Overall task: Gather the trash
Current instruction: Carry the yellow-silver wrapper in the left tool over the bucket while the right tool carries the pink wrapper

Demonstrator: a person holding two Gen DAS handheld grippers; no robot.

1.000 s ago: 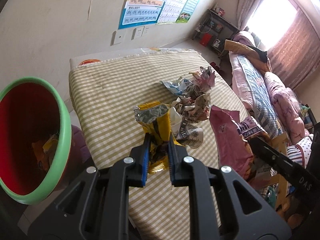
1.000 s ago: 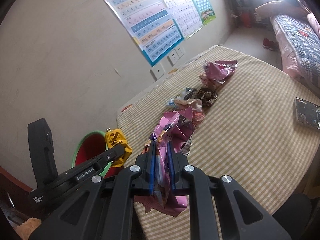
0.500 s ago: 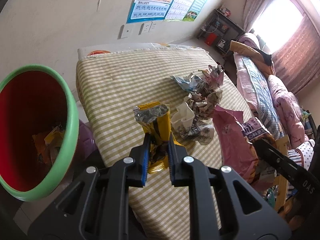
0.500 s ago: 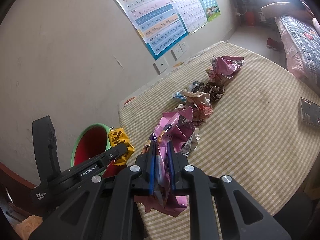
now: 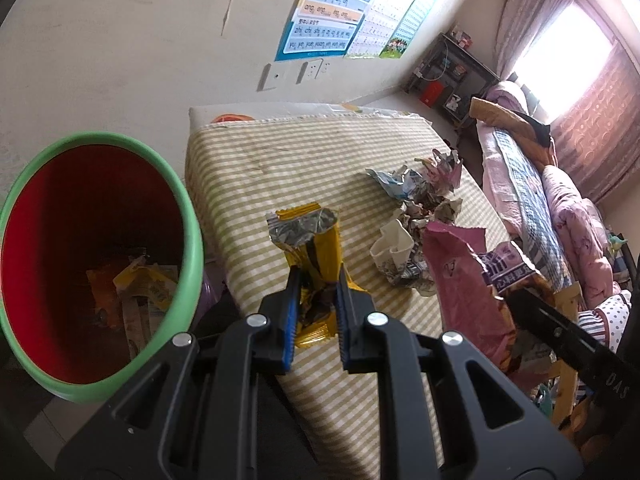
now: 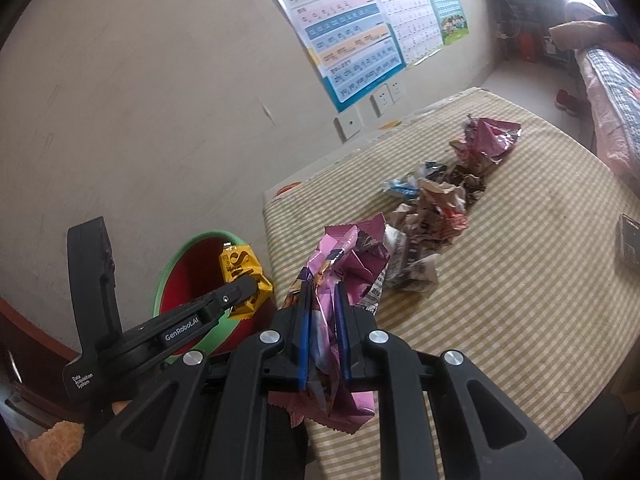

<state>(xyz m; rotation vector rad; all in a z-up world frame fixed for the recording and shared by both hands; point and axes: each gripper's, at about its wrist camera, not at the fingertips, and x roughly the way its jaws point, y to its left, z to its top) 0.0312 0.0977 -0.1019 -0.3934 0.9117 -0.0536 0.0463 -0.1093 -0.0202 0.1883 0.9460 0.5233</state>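
The left gripper (image 5: 316, 292) is clamped on a crumpled yellow foil wrapper (image 5: 310, 236) just beside the green-rimmed red plastic bin (image 5: 188, 216); carry it fully over the rim before releasing. The right gripper (image 6: 322, 320) pinches a pink foil snack bag (image 6: 344, 256), farther from the bin

The bench (image 6: 520, 280) wears a cloth with tan and white stripes. A row of crumpled wrappers (image 6: 432, 216) lies along its middle. At the far end of the row sits a shiny pink wrapper (image 6: 490, 140). A bent white paper cup (image 5: 392, 242) lies at the near end. A dark flat thing (image 6: 629, 246) lies apart, by the right edge.
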